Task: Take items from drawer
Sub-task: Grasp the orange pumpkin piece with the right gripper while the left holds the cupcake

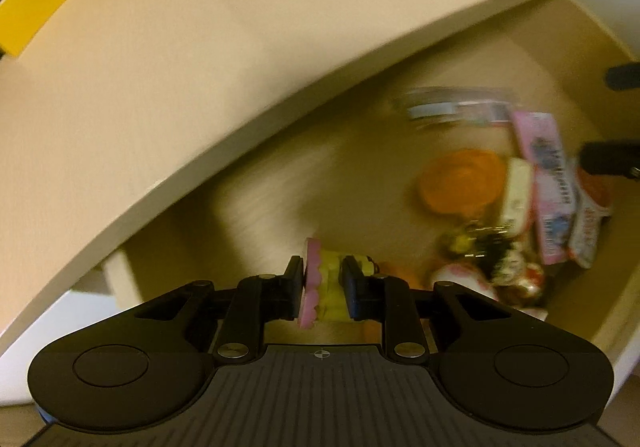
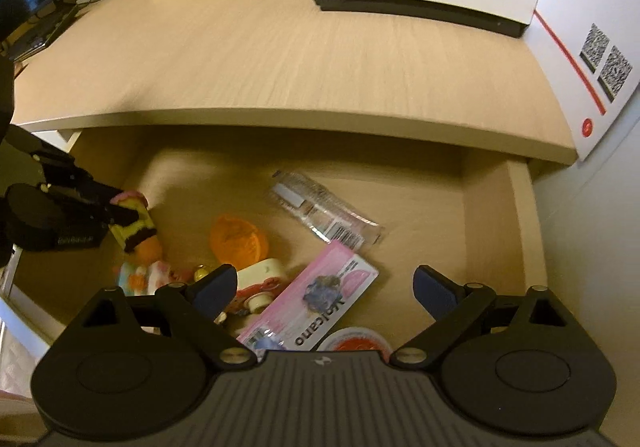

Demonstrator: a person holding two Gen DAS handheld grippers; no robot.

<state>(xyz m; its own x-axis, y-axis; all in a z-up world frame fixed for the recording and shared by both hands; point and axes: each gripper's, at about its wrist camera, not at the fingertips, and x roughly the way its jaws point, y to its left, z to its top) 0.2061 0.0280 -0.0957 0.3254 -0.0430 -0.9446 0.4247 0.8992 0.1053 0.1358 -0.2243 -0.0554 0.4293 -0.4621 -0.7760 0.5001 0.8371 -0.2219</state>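
The left gripper point(image 1: 322, 289) pinches the toy point(image 1: 325, 287) at the left of the drawer point(image 2: 486, 207), so lift it straight up slowly, while the right gripper point(image 2: 324, 293) hangs spread wide.

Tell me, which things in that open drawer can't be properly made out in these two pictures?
- Yellow and pink toy: left wrist view, the left tongs are shut on it, covering its sides.
- Heap of small trinkets: left wrist view, motion blur smears them.
- Red-lidded cup: right wrist view, mostly hidden behind the tool body.
- Pink Volcano packet: right wrist view, its lower end is hidden by the open right tongs.
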